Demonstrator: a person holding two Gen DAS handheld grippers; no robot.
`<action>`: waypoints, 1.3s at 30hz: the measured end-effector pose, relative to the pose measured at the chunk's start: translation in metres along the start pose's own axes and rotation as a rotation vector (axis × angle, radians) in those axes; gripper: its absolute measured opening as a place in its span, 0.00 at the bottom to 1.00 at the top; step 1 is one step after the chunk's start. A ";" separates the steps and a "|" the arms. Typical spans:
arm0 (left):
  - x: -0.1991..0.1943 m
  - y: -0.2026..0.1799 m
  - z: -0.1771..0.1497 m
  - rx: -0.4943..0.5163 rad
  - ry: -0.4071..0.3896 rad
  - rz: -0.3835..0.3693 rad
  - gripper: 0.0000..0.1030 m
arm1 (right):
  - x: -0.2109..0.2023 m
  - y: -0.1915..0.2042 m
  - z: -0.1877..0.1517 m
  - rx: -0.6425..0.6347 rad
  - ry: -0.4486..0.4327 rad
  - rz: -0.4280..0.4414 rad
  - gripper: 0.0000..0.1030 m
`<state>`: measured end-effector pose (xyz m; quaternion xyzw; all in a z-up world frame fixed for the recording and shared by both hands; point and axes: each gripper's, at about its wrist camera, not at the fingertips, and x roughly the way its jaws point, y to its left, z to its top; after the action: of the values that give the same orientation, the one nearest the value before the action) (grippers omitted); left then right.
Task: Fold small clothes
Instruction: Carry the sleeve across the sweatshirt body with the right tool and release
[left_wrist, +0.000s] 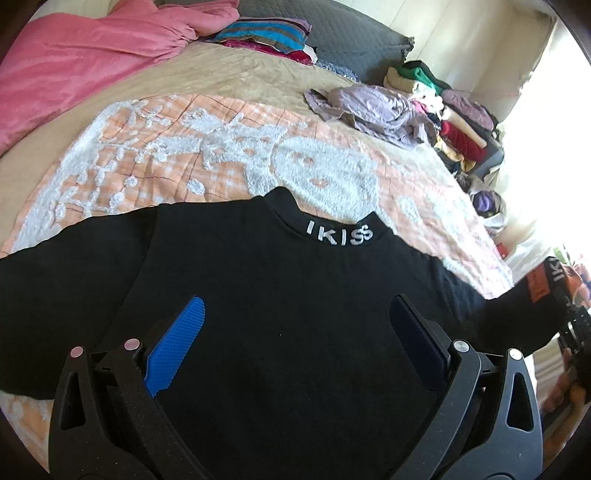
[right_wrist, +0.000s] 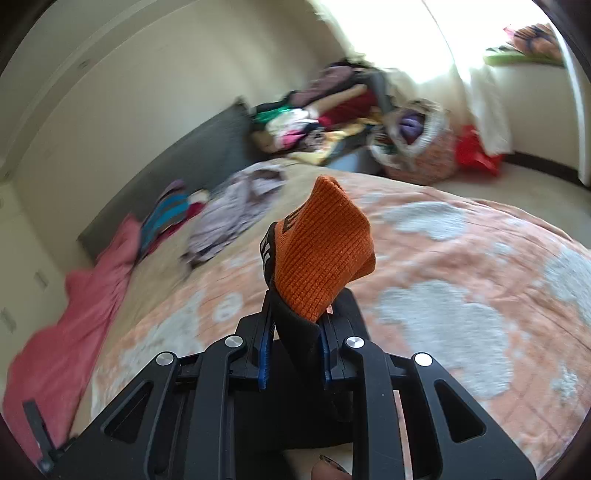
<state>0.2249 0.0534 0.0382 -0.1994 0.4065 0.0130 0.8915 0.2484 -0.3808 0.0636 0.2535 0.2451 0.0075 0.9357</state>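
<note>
My left tool (left_wrist: 295, 332) hangs low in the frame with its fingers spread wide and nothing between them, the blue pad (left_wrist: 177, 347) on one side and the dark one on the other. Under it, filling the lower half of the left view, lies the black shirt (left_wrist: 258, 280), flat on the peach bedspread (left_wrist: 184, 147), collar toward the top of the frame (white letters stitched on it). Its sleeve runs off to the right edge.

My right tool (right_wrist: 293, 325) is pinching that sleeve's orange cuff (right_wrist: 325, 258) at the centre of the right view, the knit standing up above the fingers.

Farther up the bed, a lilac garment (left_wrist: 373, 107) lies crumpled at upper right, a pink blanket (left_wrist: 85, 62) at upper left, and a clothes heap (left_wrist: 458, 118) lies beyond the bed's edge.
</note>
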 end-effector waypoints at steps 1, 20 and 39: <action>-0.002 0.003 0.001 -0.015 0.001 -0.012 0.92 | 0.000 0.013 -0.002 -0.031 0.007 0.020 0.18; -0.006 0.062 -0.002 -0.247 0.060 -0.277 0.92 | 0.043 0.178 -0.102 -0.377 0.192 0.190 0.18; 0.012 0.078 -0.018 -0.307 0.130 -0.433 0.62 | 0.028 0.222 -0.207 -0.658 0.377 0.371 0.58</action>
<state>0.2051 0.1171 -0.0086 -0.4152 0.4042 -0.1295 0.8047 0.2016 -0.0863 0.0020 -0.0247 0.3466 0.3001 0.8884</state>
